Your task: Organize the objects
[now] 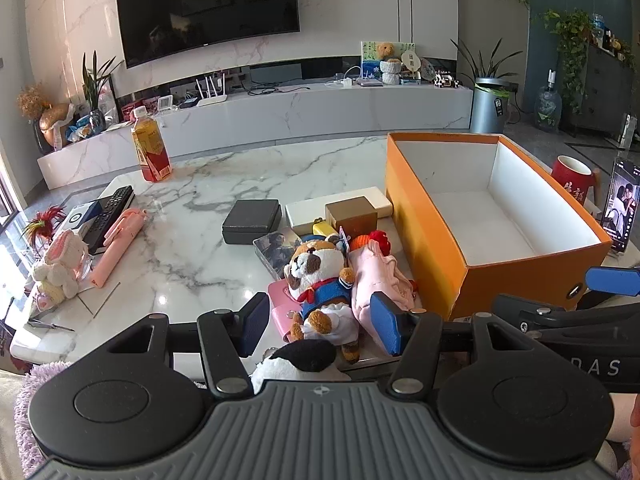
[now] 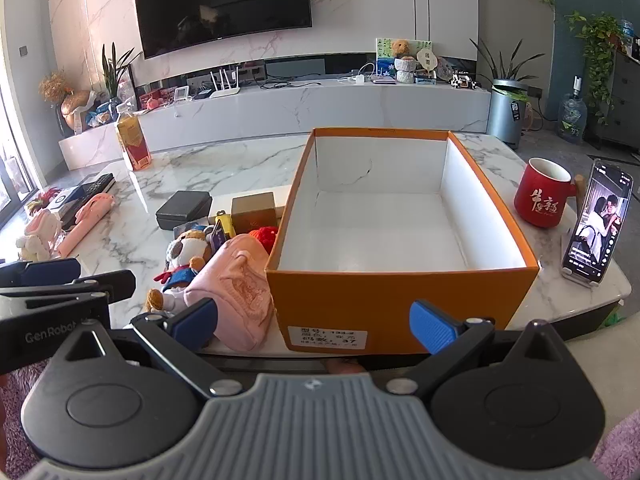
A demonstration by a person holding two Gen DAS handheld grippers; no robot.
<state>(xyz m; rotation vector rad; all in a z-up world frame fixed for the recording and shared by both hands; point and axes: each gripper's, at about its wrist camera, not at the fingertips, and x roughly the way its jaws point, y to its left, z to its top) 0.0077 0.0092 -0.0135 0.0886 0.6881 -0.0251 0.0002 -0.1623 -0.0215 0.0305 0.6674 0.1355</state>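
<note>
An empty orange box [image 1: 424, 216] [image 2: 380, 300] with white inside stands on the marble table. Left of it lies a heap: a plush dog [image 1: 320, 276] [image 2: 188, 252], a pink pouch [image 1: 380, 276] [image 2: 236, 284], a black case [image 1: 251, 220], a small brown box [image 1: 351, 216] and a red knitted piece [image 1: 378, 238]. My left gripper [image 1: 320, 326] is open at the table's near edge, its blue pads either side of the dog's legs without touching. My right gripper [image 2: 316, 326] hangs open in front of the box's near wall, nothing between its pads.
A juice bottle [image 1: 150, 152] stands at the far left. A remote [image 1: 110, 212], a pink stick [image 1: 120, 240] and a bunny plush [image 1: 60, 264] lie at the left edge. A red mug [image 2: 540, 200] and a propped phone [image 2: 596, 224] stand right of the box.
</note>
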